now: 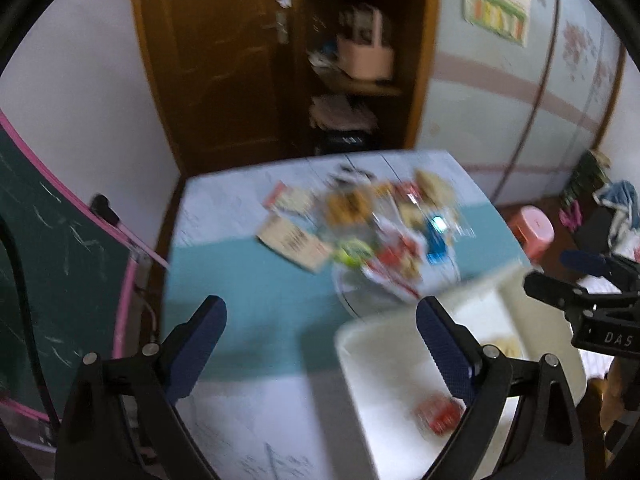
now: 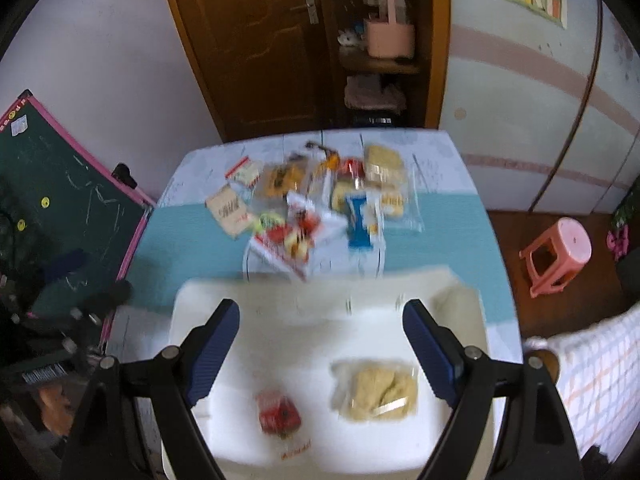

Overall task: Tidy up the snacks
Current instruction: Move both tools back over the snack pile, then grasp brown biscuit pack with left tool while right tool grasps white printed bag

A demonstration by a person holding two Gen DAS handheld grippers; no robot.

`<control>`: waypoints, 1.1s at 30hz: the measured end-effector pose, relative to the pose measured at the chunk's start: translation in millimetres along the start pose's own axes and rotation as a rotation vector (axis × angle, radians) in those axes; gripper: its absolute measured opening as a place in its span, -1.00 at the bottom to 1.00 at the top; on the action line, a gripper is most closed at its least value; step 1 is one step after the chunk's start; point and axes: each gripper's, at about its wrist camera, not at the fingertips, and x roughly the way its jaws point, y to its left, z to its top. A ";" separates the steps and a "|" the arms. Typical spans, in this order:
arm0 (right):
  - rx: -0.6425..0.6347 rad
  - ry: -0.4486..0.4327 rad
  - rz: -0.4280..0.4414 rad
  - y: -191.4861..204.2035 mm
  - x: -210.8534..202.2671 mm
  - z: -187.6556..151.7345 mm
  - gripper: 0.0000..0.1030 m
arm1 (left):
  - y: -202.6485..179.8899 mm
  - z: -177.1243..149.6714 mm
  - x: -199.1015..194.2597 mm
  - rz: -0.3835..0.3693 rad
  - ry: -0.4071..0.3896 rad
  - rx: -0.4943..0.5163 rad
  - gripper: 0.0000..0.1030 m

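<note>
A pile of mixed snack packets [image 1: 380, 228] [image 2: 320, 200] lies on the far half of the table. A white bin [image 1: 360, 364] [image 2: 200, 308] stands on the near side. It holds a red snack packet [image 1: 440, 416] [image 2: 278, 414] and a clear bag of pale yellow pastry [image 2: 380, 392]. My left gripper [image 1: 320, 336] is open and empty, above the table just left of the bin. My right gripper [image 2: 322, 340] [image 1: 560, 276] hangs open and empty over the bin. The left gripper [image 2: 88, 280] shows as a dark blur at the left edge of the right wrist view.
The table [image 2: 460, 232] has a teal and white cover. A green chalkboard with a pink frame [image 2: 60, 184] leans at its left. Behind stand a wooden door [image 2: 260, 40] and shelves. A pink stool [image 2: 560, 256] and a checked cloth [image 2: 592, 368] are at the right.
</note>
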 end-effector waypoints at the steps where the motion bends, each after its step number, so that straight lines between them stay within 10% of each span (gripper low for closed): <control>1: -0.002 -0.005 0.000 1.3 0.6 9.5 0.64 | 8.8 10.7 -0.6 0.000 -0.008 -0.017 0.85; 12: 0.089 0.139 0.092 3.3 76.2 81.7 0.64 | 71.8 84.0 80.3 0.050 0.107 -0.146 0.85; 33: 0.218 0.497 0.145 15.6 245.3 49.4 0.30 | 73.0 62.4 306.1 0.100 0.400 -0.407 0.85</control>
